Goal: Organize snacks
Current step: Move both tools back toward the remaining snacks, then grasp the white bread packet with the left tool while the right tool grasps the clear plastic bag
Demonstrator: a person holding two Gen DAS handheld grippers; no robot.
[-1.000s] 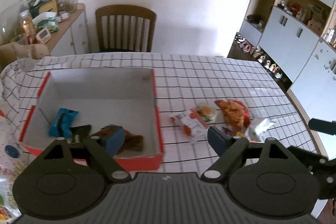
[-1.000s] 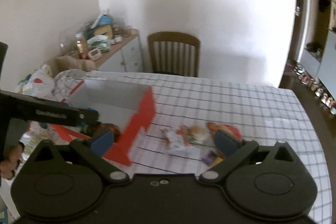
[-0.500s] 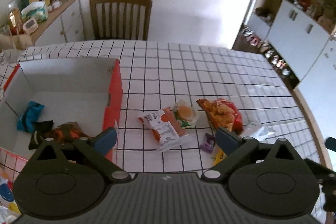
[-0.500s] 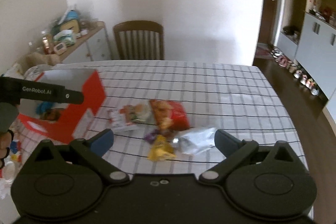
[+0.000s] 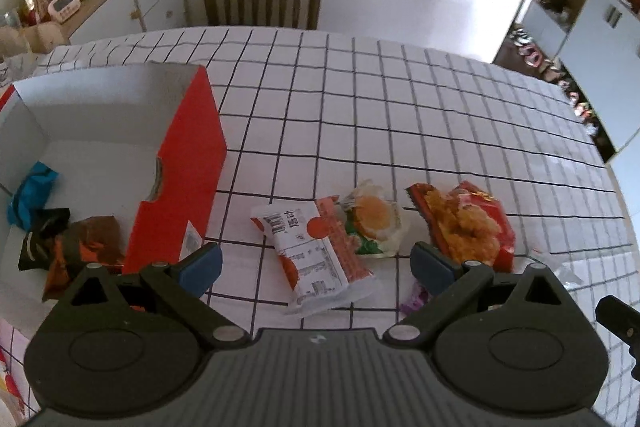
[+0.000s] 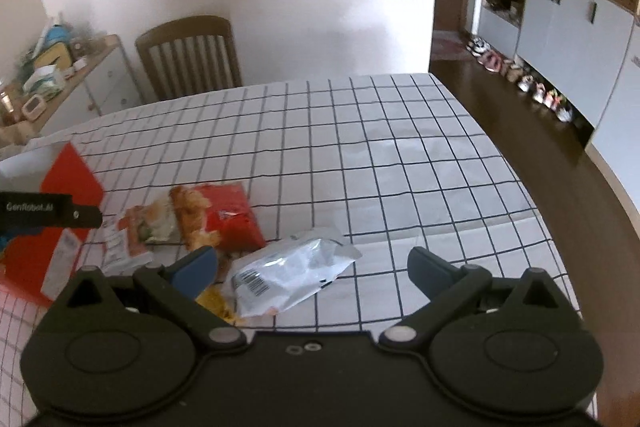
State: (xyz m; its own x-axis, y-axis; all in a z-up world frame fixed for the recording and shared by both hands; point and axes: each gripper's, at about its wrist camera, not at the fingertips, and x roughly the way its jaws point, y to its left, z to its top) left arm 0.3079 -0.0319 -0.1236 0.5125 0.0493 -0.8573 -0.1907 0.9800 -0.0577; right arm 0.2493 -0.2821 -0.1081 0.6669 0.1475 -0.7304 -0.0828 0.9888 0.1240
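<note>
On the checked tablecloth (image 5: 360, 115), a scatter of snack packets is seen just right of the red box (image 5: 180, 179). Over the white-and-orange packet (image 5: 316, 251) the left gripper (image 5: 316, 265) is held, its jaws spread wide after opening further in the past second, with nothing pressed between the blue pads (image 5: 200, 263); the packet is framed between them but whether it is touched cannot be told. Just beside it, a burger-print packet (image 5: 374, 223) is found, and next along, a red packet of fried snacks (image 5: 468, 227). A scrap of purple wrapper (image 5: 414, 301) is glimpsed under the right-hand finger. Inside the white-lined box, 3 items are counted: a blue packet (image 5: 30, 193), a black one (image 5: 44, 239) and a brown-orange one (image 5: 86, 247), all bunched in the near corner.

From the right wrist, the right gripper (image 6: 312, 269) is seen poised over a silver foil packet (image 6: 288, 275), jaws wide apart and gripping nothing. A yellow packet (image 6: 218, 305) is tucked against the foil's left edge, partly hidden by the finger. A wooden chair (image 6: 190, 55) is pushed up at the table's far side.
</note>
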